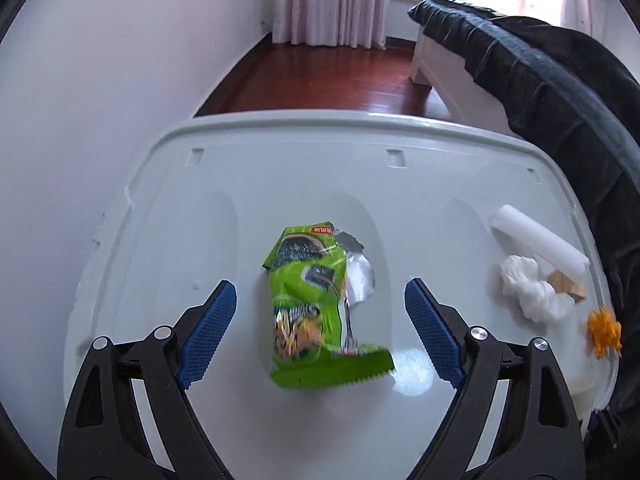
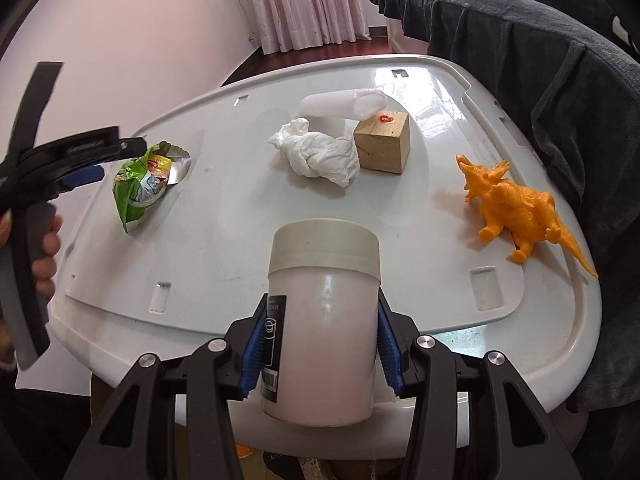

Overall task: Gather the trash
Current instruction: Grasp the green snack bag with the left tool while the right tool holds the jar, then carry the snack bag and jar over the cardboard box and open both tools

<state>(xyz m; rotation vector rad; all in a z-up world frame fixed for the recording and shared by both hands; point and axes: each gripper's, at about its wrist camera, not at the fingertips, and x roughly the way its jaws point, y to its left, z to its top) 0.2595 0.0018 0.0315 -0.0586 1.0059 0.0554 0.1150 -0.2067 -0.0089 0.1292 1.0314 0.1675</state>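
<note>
We hang our left gripper (image 1: 320, 308) above the white tray (image 1: 280, 168), jaws spread wide, and the green snack wrapper (image 1: 316, 312) lies flat on the tray in the gap between the blue pads (image 1: 208, 336), touching neither of them. The wrapper is torn open at its far end, silver lining showing, its crimped edge nearest us. From the right wrist view the same gripper (image 2: 86, 168) comes in from the left edge with a hand (image 2: 44, 248) around its handle, its tip right over the wrapper (image 2: 146, 188). Our right gripper (image 2: 320, 344) is clamped on a pale plastic jar (image 2: 324, 320), both pads pressed against its sides, the jar's cream lid (image 2: 324, 246) pointing away from us and a black label strip down its left flank. Out on the tray sit a crumpled white tissue (image 2: 320, 152), a white foam bar (image 2: 340, 106) behind it, a wooden cube (image 2: 384, 142) with a red mark on top just beside the tissue, and an orange toy dinosaur (image 2: 516, 208) well off to the right. A dark blanket (image 2: 540, 60) drapes along the tray's right edge, with pink curtains (image 2: 312, 4) and a reddish wooden floor (image 1: 320, 80) beyond.
</note>
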